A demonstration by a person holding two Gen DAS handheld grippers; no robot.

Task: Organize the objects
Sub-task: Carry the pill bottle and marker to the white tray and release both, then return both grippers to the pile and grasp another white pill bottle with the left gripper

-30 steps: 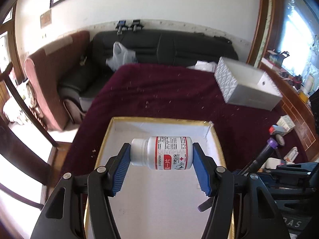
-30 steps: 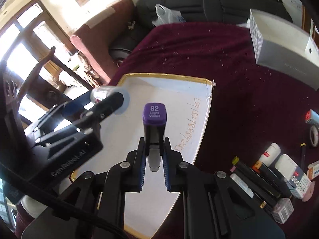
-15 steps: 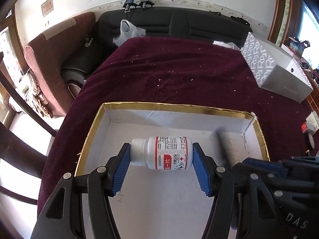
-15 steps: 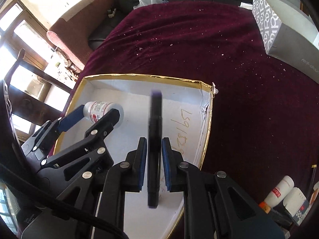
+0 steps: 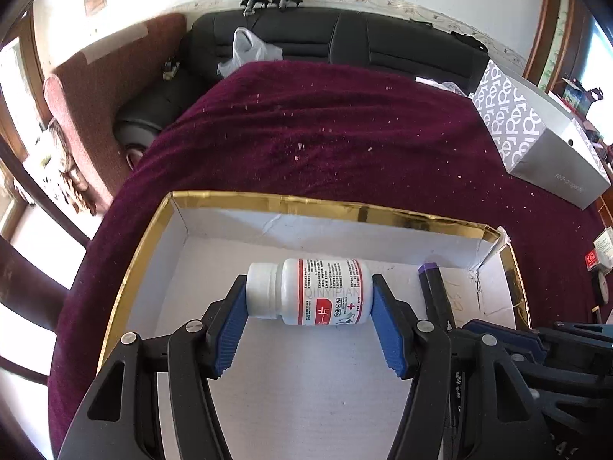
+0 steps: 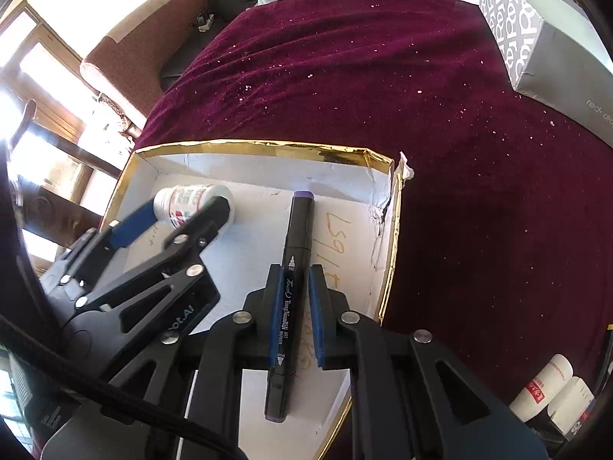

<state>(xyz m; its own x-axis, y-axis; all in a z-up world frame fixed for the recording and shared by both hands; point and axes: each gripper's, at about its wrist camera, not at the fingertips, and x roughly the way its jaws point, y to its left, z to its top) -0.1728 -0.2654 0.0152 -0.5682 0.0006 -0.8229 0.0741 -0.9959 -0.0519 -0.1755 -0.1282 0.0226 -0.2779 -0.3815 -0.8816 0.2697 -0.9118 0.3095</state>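
A gold-rimmed white box (image 5: 306, 205) lies on the maroon cloth; it also shows in the right wrist view (image 6: 268, 151). My left gripper (image 5: 308, 299) is shut on a white pill bottle (image 5: 310, 291) with a red label, held sideways low over the box floor; the bottle also shows in the right wrist view (image 6: 184, 203). A black art marker (image 6: 295, 264) with a purple cap lies flat in the box between the fingers of my right gripper (image 6: 295, 306). The jaws stand slightly apart from the marker. The marker also shows in the left wrist view (image 5: 435, 295).
A grey patterned carton (image 5: 536, 142) lies at the cloth's far right. White bottles (image 6: 548, 395) and small items sit at the right edge. A black sofa (image 5: 345, 46) and a red armchair (image 5: 95, 115) stand beyond the table.
Both grippers have come down into the box. The marker, gripped upright a second ago, now lies flat on the box floor and the right jaws have loosened off it.
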